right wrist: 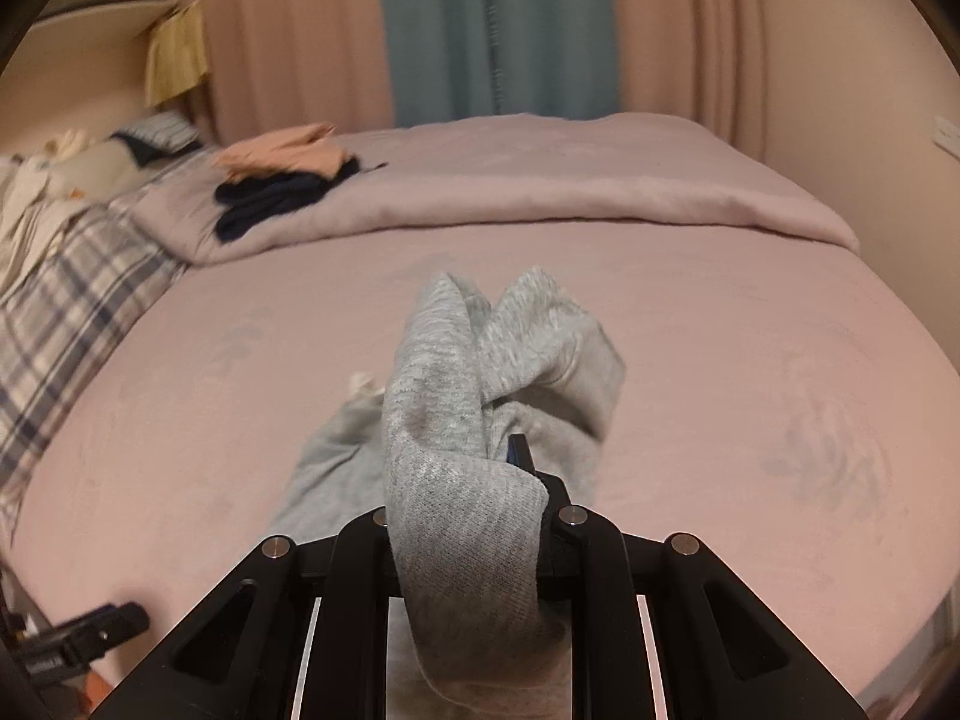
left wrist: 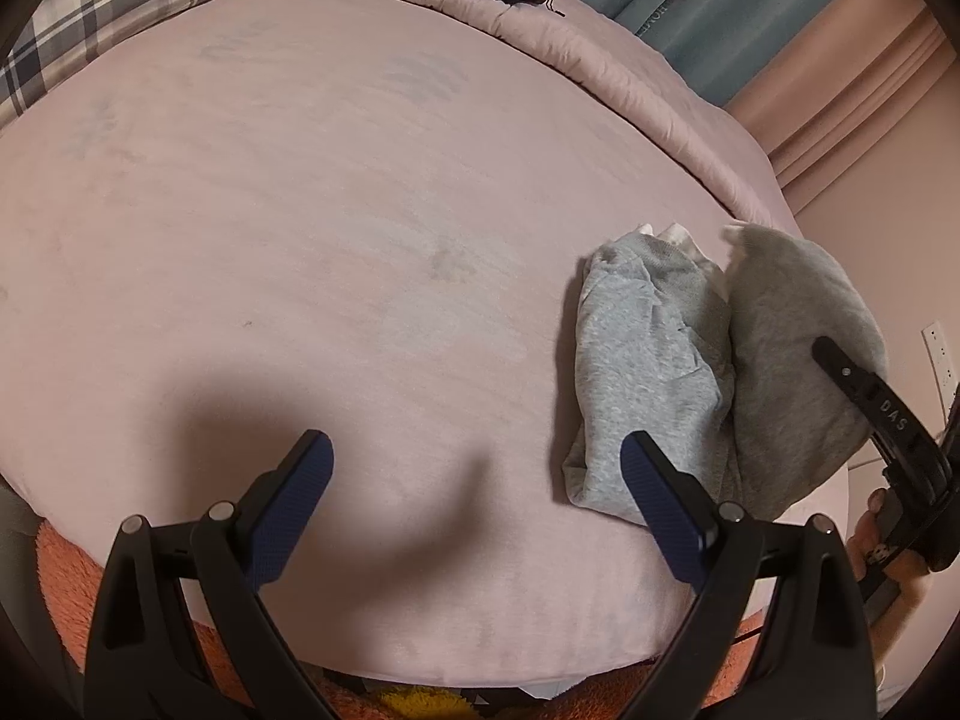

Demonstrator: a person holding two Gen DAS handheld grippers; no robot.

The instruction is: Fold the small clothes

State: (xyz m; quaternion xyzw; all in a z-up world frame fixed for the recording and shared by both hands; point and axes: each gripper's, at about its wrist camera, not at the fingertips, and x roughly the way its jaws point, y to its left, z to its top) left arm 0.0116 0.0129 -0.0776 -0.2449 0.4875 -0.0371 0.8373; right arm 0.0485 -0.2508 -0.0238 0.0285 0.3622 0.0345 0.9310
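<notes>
A pink bed (left wrist: 300, 210) carries a grey garment (left wrist: 648, 360), half lifted. It is clamped in the right tongs (right wrist: 480, 468), seemingly for folding over; the left tongs (left wrist: 474, 480) are held apart, empty.

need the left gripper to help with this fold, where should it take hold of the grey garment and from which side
Probably the near bottom edge of the grey garment, where it lies flat on the pink bedsheet. Come in low from the near side with the open left gripper, whose right finger already overlaps that edge. The right gripper holds the lifted far fold.
</notes>
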